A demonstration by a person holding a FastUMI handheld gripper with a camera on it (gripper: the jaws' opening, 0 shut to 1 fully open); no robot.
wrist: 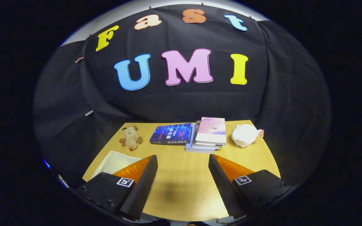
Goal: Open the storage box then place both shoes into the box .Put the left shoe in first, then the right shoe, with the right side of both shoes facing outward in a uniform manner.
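The storage box (113,161), a pale fabric-sided thing, sat at the near left corner of the wooden table (181,185), and its inner walls and rim showed just beside and partly behind the left finger, so that it appeared open at the top, though its contents were hidden. Beyond the box, toward the back of the table and well apart from the fingers, a small tan plush toy (131,138) lay flat on the wood. To the right of the toy rested a blue book (171,133), lying face up with its spine toward the gripper, and touching its right edge stood a short stack of books (206,138), the topmost one pale pink and slightly askew on those beneath. Farther right again, near the back right edge of the table, sat a white plush toy (245,135) with a small tag at its side, apart from the books. The gripper (183,161) hung above the near part of the table with its two fingers spread wide, nothing between them but bare tabletop, and their shadow fell on the wood just ahead. The books lay beyond the gap between the fingers, and the black cloth wall (181,103) rose behind the table
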